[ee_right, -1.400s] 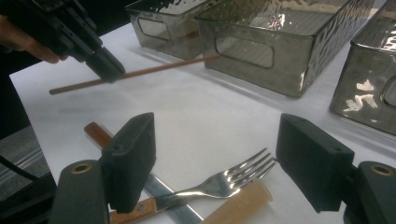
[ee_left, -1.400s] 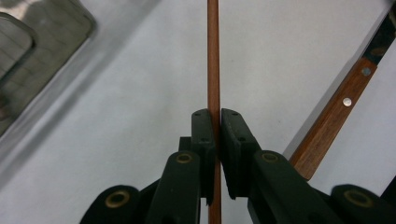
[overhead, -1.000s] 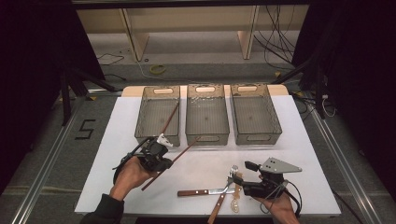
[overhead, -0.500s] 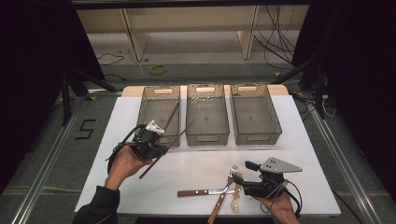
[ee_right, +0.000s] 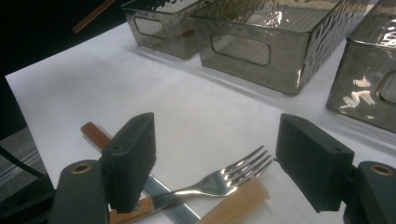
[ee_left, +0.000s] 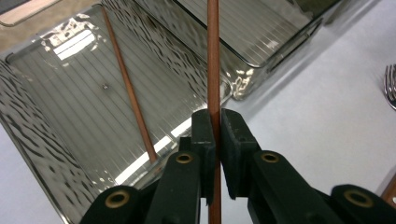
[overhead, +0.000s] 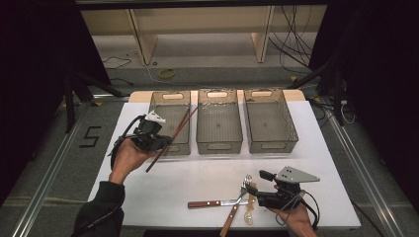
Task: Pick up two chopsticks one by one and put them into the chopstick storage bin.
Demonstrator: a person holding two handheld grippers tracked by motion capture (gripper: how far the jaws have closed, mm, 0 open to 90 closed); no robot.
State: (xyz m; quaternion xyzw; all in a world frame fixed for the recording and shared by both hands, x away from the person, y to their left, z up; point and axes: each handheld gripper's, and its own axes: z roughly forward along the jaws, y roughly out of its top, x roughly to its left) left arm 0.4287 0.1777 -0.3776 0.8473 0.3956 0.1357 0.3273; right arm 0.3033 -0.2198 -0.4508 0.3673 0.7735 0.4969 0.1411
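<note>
The left gripper is clamped on a brown chopstick, its two black jaws pressed against the stick from either side in the left gripper view. The chopstick runs straight out ahead of the jaws and also passes back below them, so the grip sits partway along its length. In the high view the stick slants: its far end lies above the left bin, its near end hangs past the gripper over the white counter. The gripper itself is held at the near edge of that bin. Ahead of the jaws and to their left, a second chopstick rests inside the bin, leaning along its ribbed floor. A middle bin stands just beside the left one, and a right bin beyond it.

The right gripper is low at the near edge of the counter, well apart from the left one, with its jaws spread wide. Between and just ahead of those jaws lies a fork, its tines pointing away from the gripper. A knife with a wooden handle crosses under the fork to the left jaw's side, and a pale tan handle lies touching the fork just beneath it.
</note>
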